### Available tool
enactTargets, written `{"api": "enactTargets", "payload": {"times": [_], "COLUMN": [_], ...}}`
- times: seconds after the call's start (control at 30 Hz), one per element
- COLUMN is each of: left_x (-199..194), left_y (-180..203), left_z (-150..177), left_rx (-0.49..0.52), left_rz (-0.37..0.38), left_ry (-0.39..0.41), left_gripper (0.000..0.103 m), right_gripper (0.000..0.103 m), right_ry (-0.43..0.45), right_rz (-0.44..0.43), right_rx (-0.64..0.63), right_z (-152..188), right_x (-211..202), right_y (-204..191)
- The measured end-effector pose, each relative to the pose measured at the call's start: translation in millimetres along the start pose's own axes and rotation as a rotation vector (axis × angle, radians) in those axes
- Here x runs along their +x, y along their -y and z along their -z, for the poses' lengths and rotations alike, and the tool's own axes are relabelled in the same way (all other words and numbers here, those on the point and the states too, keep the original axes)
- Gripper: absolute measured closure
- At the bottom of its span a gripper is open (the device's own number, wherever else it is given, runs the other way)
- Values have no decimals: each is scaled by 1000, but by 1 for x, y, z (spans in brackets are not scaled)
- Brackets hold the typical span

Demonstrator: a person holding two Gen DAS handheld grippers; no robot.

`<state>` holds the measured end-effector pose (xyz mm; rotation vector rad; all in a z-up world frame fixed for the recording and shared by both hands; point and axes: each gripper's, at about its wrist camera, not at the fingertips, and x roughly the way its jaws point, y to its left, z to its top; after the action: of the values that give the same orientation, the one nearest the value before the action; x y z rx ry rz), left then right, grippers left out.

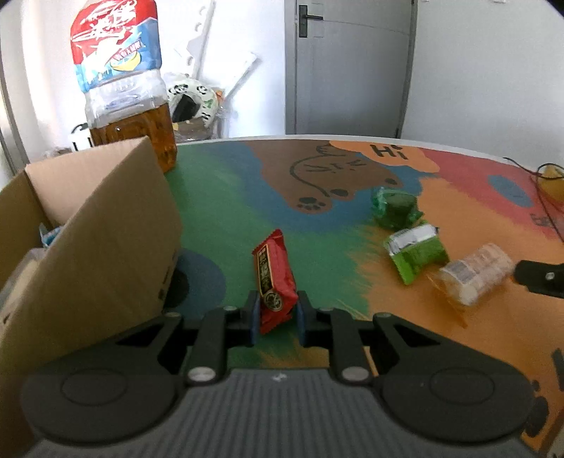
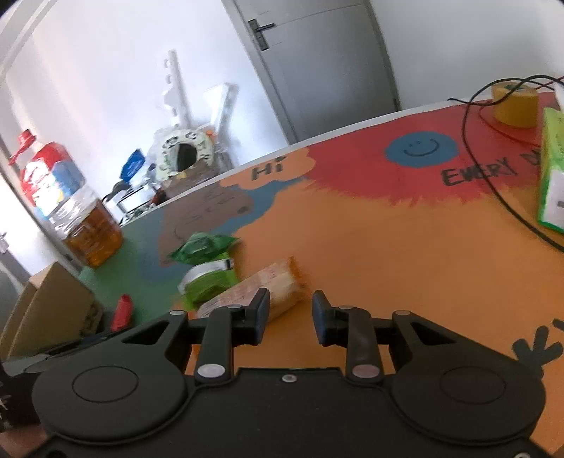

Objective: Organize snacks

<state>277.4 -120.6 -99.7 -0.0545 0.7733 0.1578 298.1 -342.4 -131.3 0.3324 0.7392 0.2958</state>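
Red snack packet (image 1: 274,282), light, crinkly and soft-looking, on the painted table (image 1: 225,211) just right of the cardboard box (image 1: 105,225), pinched at its near end by the clenched left gripper (image 1: 275,319); right gripper (image 2: 289,313) released, empty, beside the clear-wrapped biscuit stack (image 2: 278,289).

tablecloth (image 2: 352,229): "Hi", "EVERY D…" | bottle label (image 1: 112,45): unreadable

A grey door (image 1: 352,70) with a dark lever handle (image 1: 306,19) stood closed in the far white wall (image 1: 486,70). Left of it, white boards (image 1: 218,70) leaned against the wall in bright, washed-out light. The table (image 1: 229,211) wore a colourful cartoon cover.
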Motion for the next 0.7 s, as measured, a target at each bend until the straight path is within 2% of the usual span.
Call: {"api": "enactTargets", "payload": {"times": [0.1,0.23,0.3,0.4,0.47,0.53,0.7], "left_x": [-7,-14,-15,-17,-17,-17,-13], "left_y": [-1,0,1,3,3,3,3], "left_z": [2,6,8,9,8,7,6], "left_rx": [-13,-9,-7,2,4,1,-16], "left_rz": [34,74,81,70,57,51,43], "left_ry": [-12,-33,-48,-31,-22,-10,8], "left_gripper": [84,83,80,75,63,58,58], "right_gripper": [72,45,44,42,41,40,36], "right_ry": [-33,-25,-13,-12,-17,-14,4], "right_rz": [-36,-47,-32,-27,-20,-4,25], "right_rx": [-9,-30,-40,-44,-47,-59,-43], "right_z": [2,5,6,7,9,9,8], "right_x": [5,6,6,11,14,19,26], "right_y": [-7,-18,-22,-25,-26,-28,-27]}}
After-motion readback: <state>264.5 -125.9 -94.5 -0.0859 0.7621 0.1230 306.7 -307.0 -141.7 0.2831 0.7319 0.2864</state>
